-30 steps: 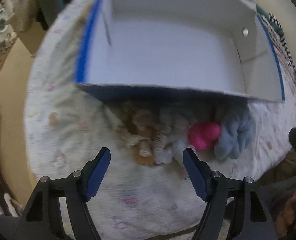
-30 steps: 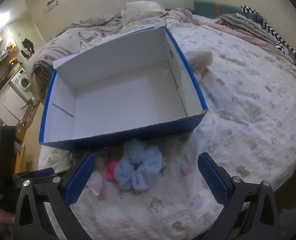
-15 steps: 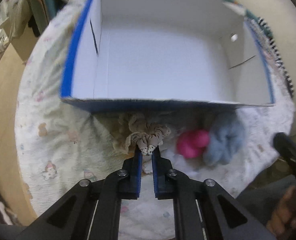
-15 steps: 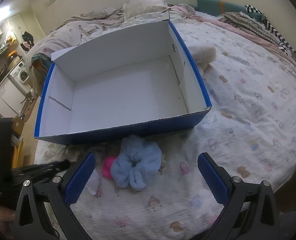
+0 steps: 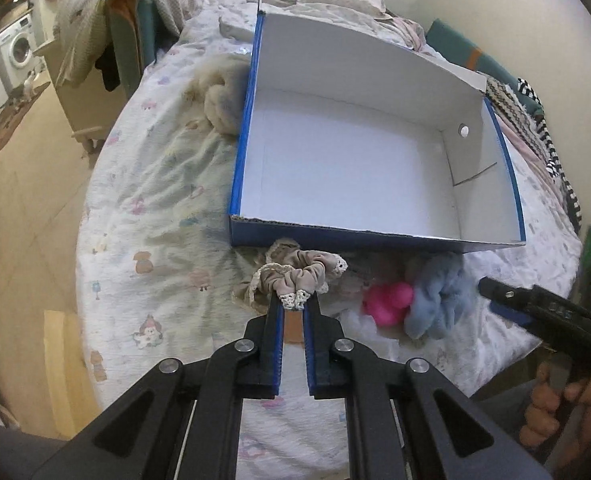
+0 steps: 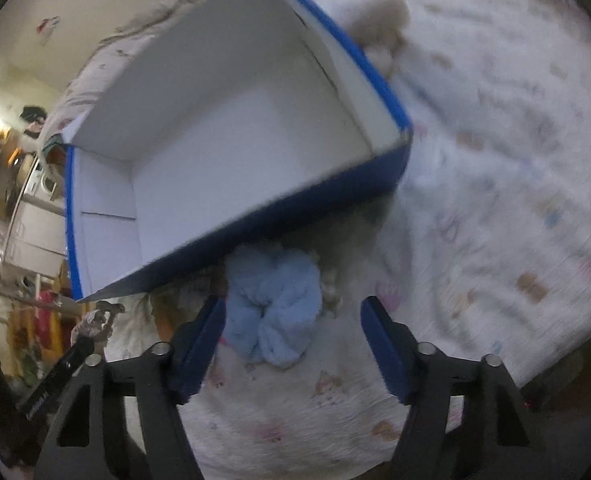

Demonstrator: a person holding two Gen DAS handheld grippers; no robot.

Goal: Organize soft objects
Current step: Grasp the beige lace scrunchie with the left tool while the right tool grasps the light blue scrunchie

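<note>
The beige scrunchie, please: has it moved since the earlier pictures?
Yes. The beige scrunchie, clamped in the left gripper, has been lifted off the pile and now hangs before the box wall.

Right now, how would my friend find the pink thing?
Find the big box on the bed. Soft things lie along its near wall; the pink toy sits there, touching the blue scrunchie. It's the only bright pink, smooth thing.

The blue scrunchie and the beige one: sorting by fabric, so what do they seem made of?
The fluffy light-blue scrunchie looks like plush terry or fleece, with a matte, nubby pile. The gathered beige scrunchie looks like smooth velvety cloth with a slight sheen, edged with cream lace.
</note>
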